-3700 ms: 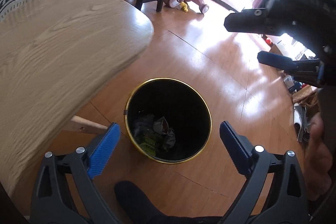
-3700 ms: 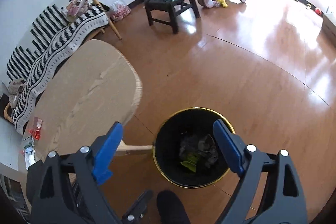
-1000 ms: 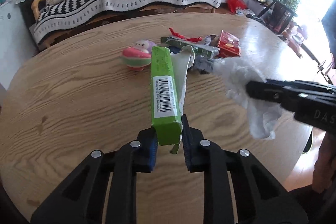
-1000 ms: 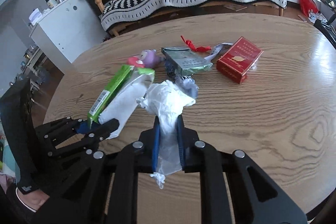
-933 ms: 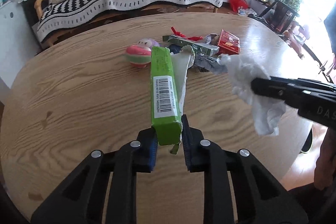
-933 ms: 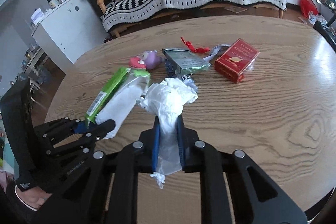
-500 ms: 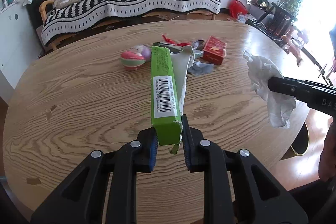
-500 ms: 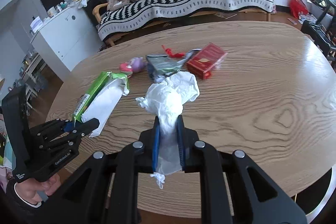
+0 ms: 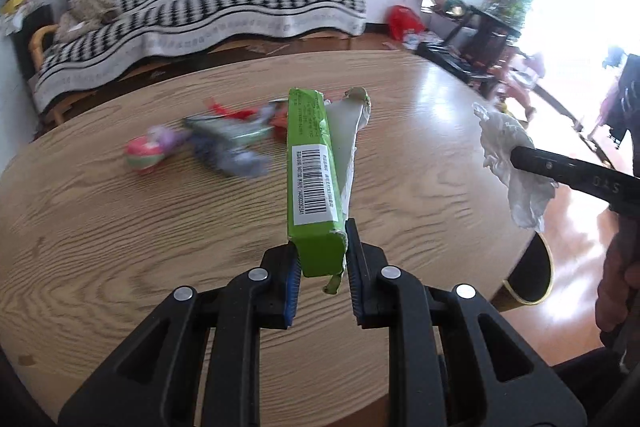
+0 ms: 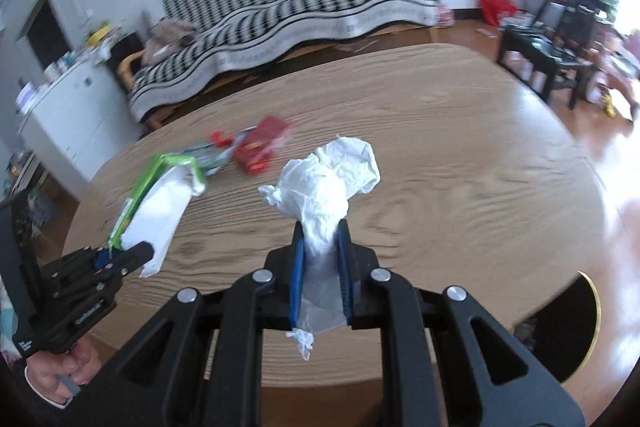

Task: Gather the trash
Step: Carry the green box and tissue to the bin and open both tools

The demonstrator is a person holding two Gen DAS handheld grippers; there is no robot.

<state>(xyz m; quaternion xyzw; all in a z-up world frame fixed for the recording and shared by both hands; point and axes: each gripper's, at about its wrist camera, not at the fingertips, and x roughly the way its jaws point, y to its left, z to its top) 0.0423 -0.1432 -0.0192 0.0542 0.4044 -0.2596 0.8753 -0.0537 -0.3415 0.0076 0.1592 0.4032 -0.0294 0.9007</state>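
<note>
A: Where do the held things sit?

B: The wrapper [image 9: 314, 171] juts forward from between the left gripper [image 9: 320, 283] fingers, above the near part of the table [image 9: 120, 227]. The tissue [image 10: 324, 195] stands up from the right gripper [image 10: 321, 279], to the right of the wrapper, over the table's right near edge.

A: What lies on the table?

B: A cluster toward the far side: a small ball [image 9: 144, 157] at the left, crumpled packets [image 9: 228, 143] right of it, a box [image 10: 262, 143] at the right end.

A: And beyond?

B: A sofa [image 9: 200, 15] behind the table, a bin [image 10: 572, 327] on the floor below the table's near right edge, a chair [image 10: 548, 47] far right
</note>
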